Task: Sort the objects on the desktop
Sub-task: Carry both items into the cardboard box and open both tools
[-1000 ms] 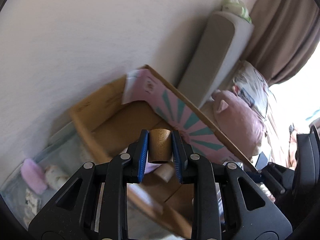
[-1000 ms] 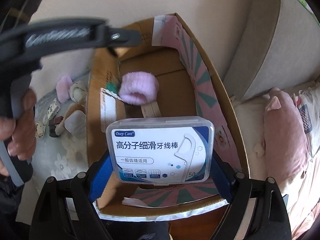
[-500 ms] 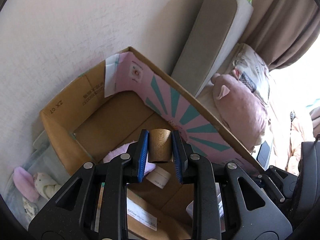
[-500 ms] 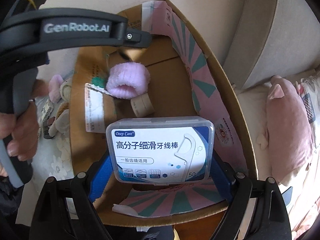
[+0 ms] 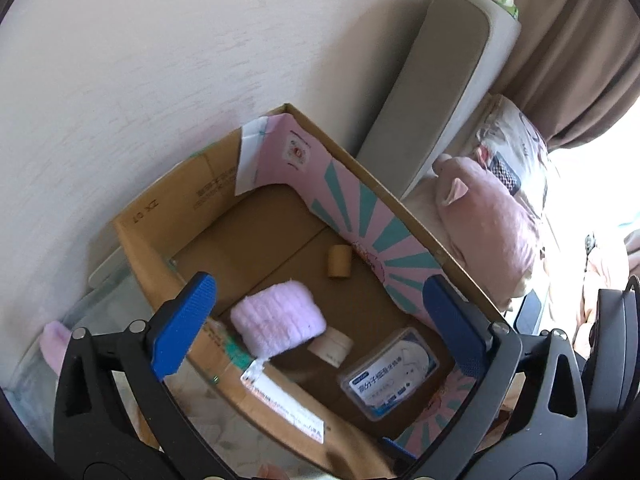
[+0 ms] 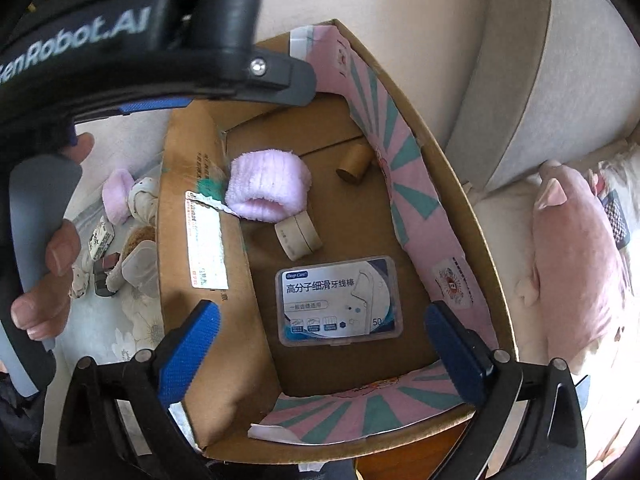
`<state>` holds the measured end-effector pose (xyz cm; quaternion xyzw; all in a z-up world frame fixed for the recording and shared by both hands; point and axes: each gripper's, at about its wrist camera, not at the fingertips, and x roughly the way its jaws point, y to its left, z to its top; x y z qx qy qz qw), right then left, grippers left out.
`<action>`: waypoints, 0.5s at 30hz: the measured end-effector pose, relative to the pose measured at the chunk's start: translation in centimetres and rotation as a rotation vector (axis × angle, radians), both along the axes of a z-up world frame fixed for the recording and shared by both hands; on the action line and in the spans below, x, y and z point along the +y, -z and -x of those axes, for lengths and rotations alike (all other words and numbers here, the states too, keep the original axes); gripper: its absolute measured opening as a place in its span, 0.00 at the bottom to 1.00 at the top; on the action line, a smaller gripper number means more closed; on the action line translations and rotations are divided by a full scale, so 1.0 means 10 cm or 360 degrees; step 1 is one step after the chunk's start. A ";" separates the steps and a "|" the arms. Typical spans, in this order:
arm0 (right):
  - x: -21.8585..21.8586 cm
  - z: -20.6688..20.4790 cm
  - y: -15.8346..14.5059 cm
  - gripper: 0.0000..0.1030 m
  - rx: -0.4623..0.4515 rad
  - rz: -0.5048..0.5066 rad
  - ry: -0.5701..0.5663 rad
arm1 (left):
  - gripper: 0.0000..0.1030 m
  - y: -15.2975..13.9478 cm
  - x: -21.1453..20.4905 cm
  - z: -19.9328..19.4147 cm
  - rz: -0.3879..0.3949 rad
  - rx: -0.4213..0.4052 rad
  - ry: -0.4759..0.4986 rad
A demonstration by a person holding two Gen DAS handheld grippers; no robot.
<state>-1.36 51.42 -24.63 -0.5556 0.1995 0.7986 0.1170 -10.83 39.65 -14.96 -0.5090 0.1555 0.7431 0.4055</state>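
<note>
Inside the cardboard box (image 6: 192, 184), floss case (image 6: 338, 300) is lying at six o'clock (wooden cylinder (image 6: 354, 166) at one); left gripper (image 5: 320, 312) and right gripper (image 6: 320, 344) are gaping wide, gripping nothing.

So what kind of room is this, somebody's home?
Most likely a home bedroom or living room: a pink plush pillow lies on soft bedding, a curtain hangs by a bright window, and a padded cushion leans on the wall behind the cardboard box.
</note>
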 end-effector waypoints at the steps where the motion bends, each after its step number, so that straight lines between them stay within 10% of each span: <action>1: -0.01 0.00 0.00 0.99 0.0004 0.0016 0.0007 | 1.00 -0.01 -0.03 0.00 -0.0004 -0.0004 -0.0003; 15: -0.11 0.02 -0.18 0.99 -0.0036 -0.0076 0.0056 | 1.00 -0.31 -0.33 -0.03 -0.0019 -0.0007 -0.0028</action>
